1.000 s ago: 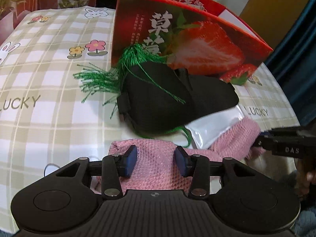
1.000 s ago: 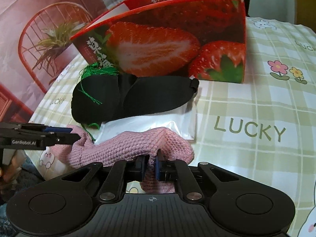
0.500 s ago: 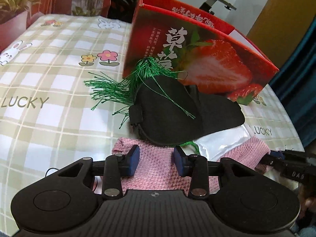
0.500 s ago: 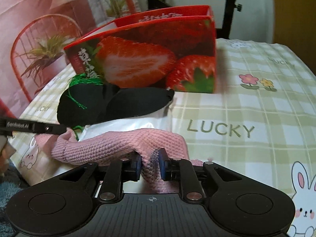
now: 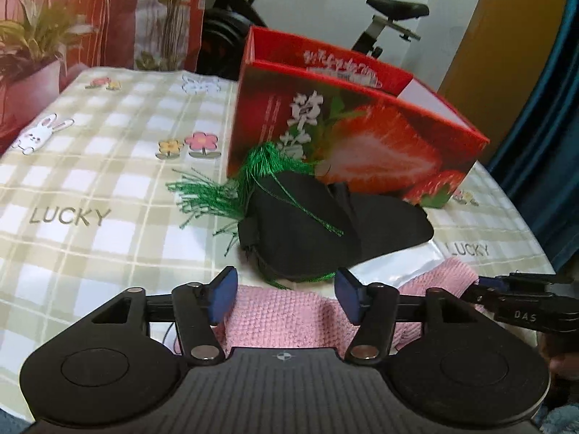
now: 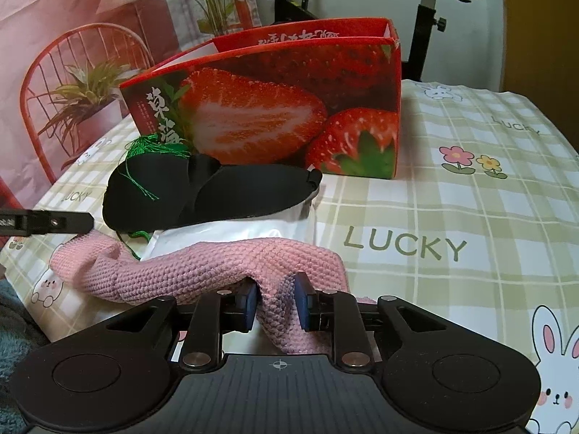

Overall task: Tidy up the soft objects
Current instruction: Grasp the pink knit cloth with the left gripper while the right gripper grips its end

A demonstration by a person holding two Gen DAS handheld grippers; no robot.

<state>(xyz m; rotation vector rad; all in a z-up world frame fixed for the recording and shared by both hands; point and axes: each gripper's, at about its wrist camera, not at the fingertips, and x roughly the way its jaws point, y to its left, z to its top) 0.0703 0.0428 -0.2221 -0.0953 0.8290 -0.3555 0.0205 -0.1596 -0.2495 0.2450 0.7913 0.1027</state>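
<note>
- Pink knit cloth [image 6: 202, 267] lies along the near edge of the table [image 6: 470, 217], partly over a white pouch [image 6: 239, 229].
- Left gripper [image 5: 286, 296] has its jaws opening, spread wide above the cloth's left end; the blue pads [image 5: 222, 298] stand clear of the knit, so nothing is gripped there.
- Right gripper [image 6: 275, 305] has its jaws opening too, with a raised fold of the cloth between them. The fold fills the gap and both pads touch it, so the fold is still pinched.
- In the left wrist view the right gripper comes in from the right edge, at the cloth's right end [image 5: 459, 275].
- In the right wrist view a tip of the left gripper [image 6: 47, 222] reaches in from the left, just above the cloth's left end.
- Just beyond the cloth a black eye mask [image 5: 325, 231] rests on the pouch.
- Green tassel [image 5: 224, 191] sits at the mask's far left, with loose threads trailing over the black fabric and onto the table.
- Behind the mask stands a red box [image 6: 282, 108] printed with strawberries, its top open.
- Checked tablecloth carries flowers, rabbits and the word LUCKY.
- Beyond the table are an exercise bike [image 5: 391, 18] and a plant [image 6: 83, 97].
</note>
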